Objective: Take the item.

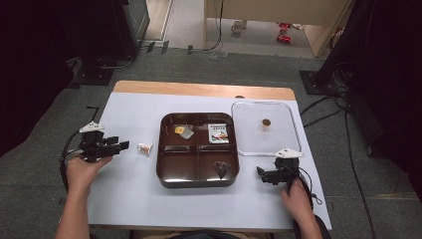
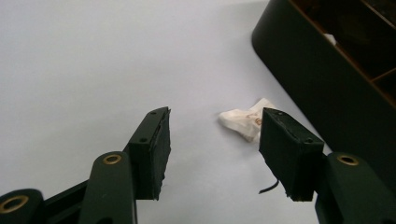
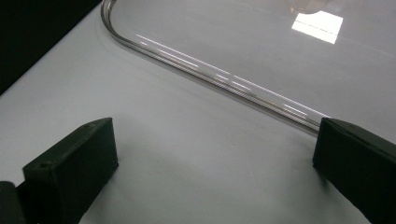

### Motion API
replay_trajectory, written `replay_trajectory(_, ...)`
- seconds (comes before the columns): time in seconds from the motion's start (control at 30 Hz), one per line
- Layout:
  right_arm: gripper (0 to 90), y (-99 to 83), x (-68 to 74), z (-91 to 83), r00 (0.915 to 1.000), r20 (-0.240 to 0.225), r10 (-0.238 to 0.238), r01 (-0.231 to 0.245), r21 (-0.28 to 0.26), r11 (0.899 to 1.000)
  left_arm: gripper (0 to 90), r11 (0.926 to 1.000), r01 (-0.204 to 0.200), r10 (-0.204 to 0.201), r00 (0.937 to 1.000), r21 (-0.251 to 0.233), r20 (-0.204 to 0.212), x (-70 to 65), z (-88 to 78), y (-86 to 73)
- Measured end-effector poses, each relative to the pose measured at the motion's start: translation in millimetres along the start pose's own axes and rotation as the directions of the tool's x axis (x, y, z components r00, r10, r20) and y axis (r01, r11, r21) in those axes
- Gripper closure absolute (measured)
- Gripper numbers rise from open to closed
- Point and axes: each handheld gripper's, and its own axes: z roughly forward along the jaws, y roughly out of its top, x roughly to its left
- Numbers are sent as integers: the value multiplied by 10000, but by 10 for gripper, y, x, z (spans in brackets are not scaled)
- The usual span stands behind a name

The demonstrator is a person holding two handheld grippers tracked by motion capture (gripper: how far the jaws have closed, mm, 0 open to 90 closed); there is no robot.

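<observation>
My left gripper (image 2: 212, 154) is half open and holds nothing. The little wrapped candy (image 2: 245, 121) lies on the white table (image 1: 124, 189) just ahead, beside the brown tray (image 1: 166, 172), ready to grab.

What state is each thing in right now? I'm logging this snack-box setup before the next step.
Left gripper: open, holding nothing.
Right gripper: open wide, holding nothing.
Small white wrapped snack: lying loose on the table, left of the tray.
Brown four-compartment tray: uncovered, items in three compartments.
Clear lid: off, lying flat right of the tray.
</observation>
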Motion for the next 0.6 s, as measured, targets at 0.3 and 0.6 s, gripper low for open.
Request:
replay_trajectory(0.3, 0, 0, 0, 1, 10000, -1, -1, 1, 0, 10000, 422, 9991, 387, -381, 9986, 166, -357, 154, -22, -74)
replay_trajectory(0.6, 0, 1, 0, 1, 10000, 1, -3, 3, -1, 10000, 433, 9954, 790, -753, 9949, 548, -671, 302, -11, -143)
